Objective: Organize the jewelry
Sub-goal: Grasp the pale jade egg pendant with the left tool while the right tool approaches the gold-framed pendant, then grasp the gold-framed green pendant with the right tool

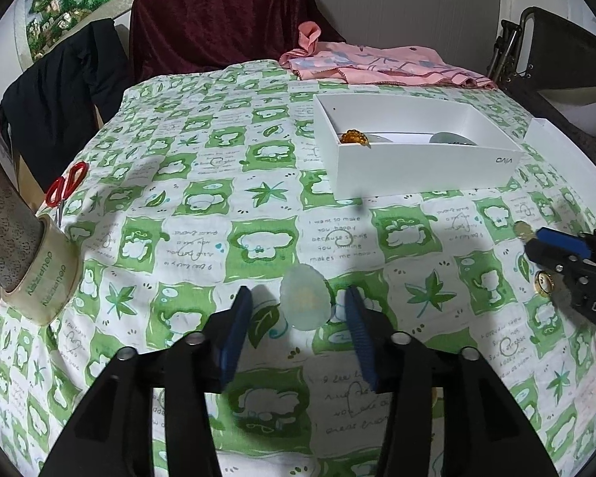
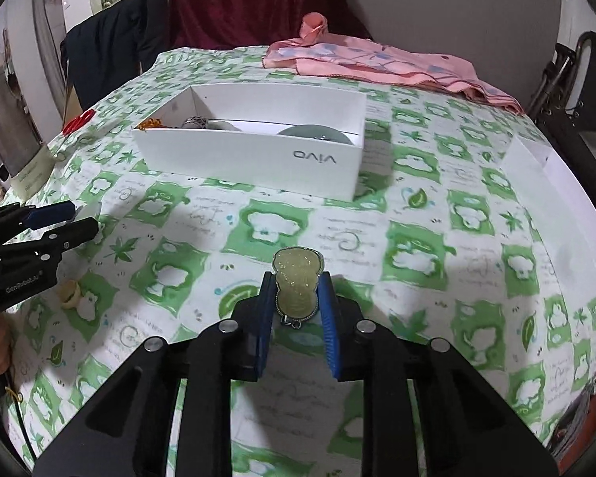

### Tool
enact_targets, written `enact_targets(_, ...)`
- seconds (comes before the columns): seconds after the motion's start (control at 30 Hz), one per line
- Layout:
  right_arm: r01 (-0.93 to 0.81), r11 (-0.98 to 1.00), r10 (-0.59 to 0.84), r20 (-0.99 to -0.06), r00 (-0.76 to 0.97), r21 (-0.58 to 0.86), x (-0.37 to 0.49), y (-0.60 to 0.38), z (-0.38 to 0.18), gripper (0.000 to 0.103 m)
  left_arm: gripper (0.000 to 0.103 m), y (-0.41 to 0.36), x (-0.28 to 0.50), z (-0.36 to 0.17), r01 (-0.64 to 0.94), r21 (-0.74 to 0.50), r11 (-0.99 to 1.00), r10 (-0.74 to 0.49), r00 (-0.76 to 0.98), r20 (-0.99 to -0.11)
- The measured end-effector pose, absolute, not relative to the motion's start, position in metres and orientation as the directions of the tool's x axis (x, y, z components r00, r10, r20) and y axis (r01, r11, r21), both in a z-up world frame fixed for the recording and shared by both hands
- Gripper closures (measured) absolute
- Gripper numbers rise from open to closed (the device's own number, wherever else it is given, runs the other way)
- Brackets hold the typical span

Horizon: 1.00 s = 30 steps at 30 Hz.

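The right gripper (image 2: 297,298) clamps a yellow-green pendant (image 2: 297,286), long axis pointing ahead toward the white box (image 2: 250,159) up-left, while the open left gripper (image 1: 300,310) straddles a pale stone (image 1: 305,297) on the table (image 1: 258,198).

jewelry inside the white box (image 2: 250,155) sits mostly hidden behind its near wall; a pale translucent pendant (image 1: 306,298) between the left gripper's fingers is blurred; the box lid (image 1: 568,159) runs behind the right gripper (image 1: 532,238).
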State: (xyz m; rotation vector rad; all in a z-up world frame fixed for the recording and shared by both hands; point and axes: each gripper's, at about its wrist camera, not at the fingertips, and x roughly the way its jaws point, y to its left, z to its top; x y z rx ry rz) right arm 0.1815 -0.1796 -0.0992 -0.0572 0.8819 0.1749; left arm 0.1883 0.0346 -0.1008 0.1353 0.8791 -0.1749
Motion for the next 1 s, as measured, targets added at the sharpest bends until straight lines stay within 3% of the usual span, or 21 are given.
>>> enact_targets(0.1, -0.175, 0.984, 0.145, -0.768, 0.623, 0.044, 0.18, -0.184, -0.099, 0.081, 0.044, 0.034, 0.188, -0.101, 0.198, 0.063, 0.978, -0.078, 0.629, -0.773)
enact_targets(0.27, -0.158, 0.981, 0.191, -0.747, 0.636, 0.116, 0.176, -0.194, -0.096, 0.067, 0.037, 0.033, 0.186, -0.101, 0.194, 0.08, 0.978, -0.062, 0.632, -0.772)
enact_targets(0.37, -0.147, 0.979, 0.201, -0.736, 0.647, 0.139, 0.174, -0.199, -0.094, 0.064, 0.036, 0.032, 0.186, -0.101, 0.192, 0.09, 0.977, -0.054, 0.635, -0.771)
enact_targets(0.53, -0.13, 0.981, 0.194, -0.714, 0.673, 0.145, 0.169, -0.202, -0.09, 0.045, 0.036, 0.029, 0.184, -0.101, 0.195, 0.11, 0.975, -0.042, 0.641, -0.766)
enact_targets(0.7, -0.126, 0.977, 0.21, -0.706, 0.677, 0.17, 0.162, -0.205, -0.089, 0.04, 0.036, 0.026, 0.181, -0.1, 0.198, 0.127, 0.972, -0.032, 0.647, -0.762)
enact_targets(0.8, -0.116, 0.976, 0.213, -0.7, 0.682, 0.184, 0.158, -0.208, -0.089, 0.031, 0.034, 0.025, 0.179, -0.1, 0.198, 0.139, 0.97, -0.024, 0.65, -0.76)
enact_targets(1.0, -0.096, 0.974, 0.216, -0.699, 0.681, 0.207, 0.158, -0.213, -0.09, 0.027, 0.017, 0.026, 0.181, -0.101, 0.189, 0.138, 0.972, -0.016, 0.642, -0.766)
